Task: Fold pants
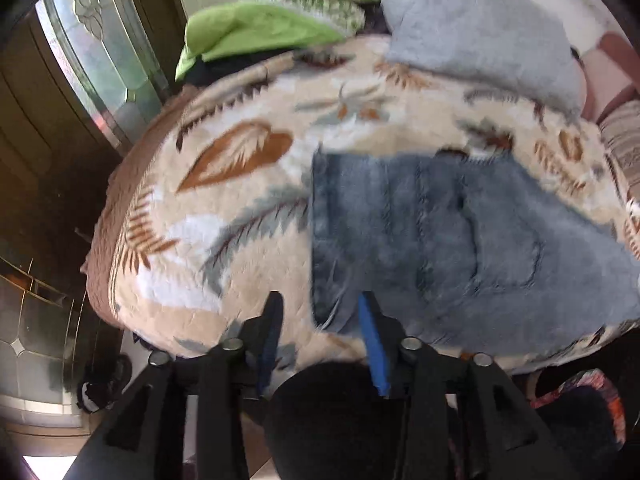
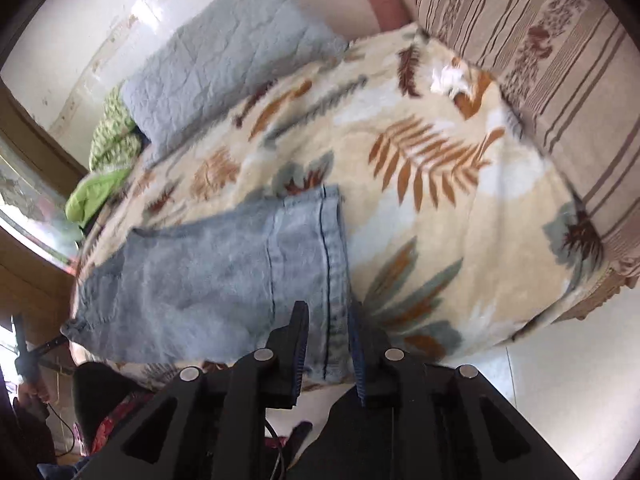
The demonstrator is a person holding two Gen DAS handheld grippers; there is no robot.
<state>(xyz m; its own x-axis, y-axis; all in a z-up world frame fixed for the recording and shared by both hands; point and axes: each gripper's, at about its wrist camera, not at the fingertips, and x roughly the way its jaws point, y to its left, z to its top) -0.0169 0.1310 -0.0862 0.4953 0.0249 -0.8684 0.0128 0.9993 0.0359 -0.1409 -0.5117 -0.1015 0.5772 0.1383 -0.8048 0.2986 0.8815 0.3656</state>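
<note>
Pants point(image 1: 460, 248) lie folded on blanket point(image 1: 240, 200), long axis left-right; we keep left gripper point(image 1: 320, 320) spread, empty, right gripper point(image 2: 328, 332) narrowly apart over right edge.

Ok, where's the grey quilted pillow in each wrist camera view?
Left wrist: grey pillow top right, beyond the jeans.
Right wrist: grey pillow upper left, beyond the jeans.
Shared landmark: green cloth near the pillow, at the bed's edge.
</note>
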